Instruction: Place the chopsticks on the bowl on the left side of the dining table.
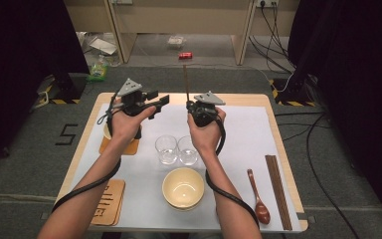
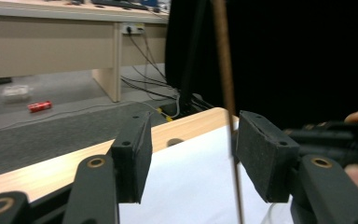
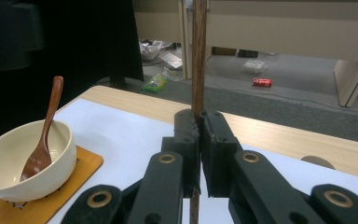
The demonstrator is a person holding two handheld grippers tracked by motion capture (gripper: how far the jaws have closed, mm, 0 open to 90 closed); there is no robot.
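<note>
Right gripper (image 3: 199, 140): clamped on upright chopsticks (image 3: 198, 56).
Left gripper (image 2: 191, 154): parted, gripping nothing; chopsticks between pads, beside right-hand one.

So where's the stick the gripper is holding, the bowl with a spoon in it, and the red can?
stick (image 3: 198, 56), right gripper view, its upright shaft above the jaws
bowl (image 3: 58, 156), right gripper view, its outer wall
red can (image 3: 262, 82), right gripper view, its side

2 glasses (image 1: 177, 149) behind bowl (image 1: 183, 187), spoon (image 1: 257, 197) & chopsticks (image 1: 278, 191) to its right
</note>
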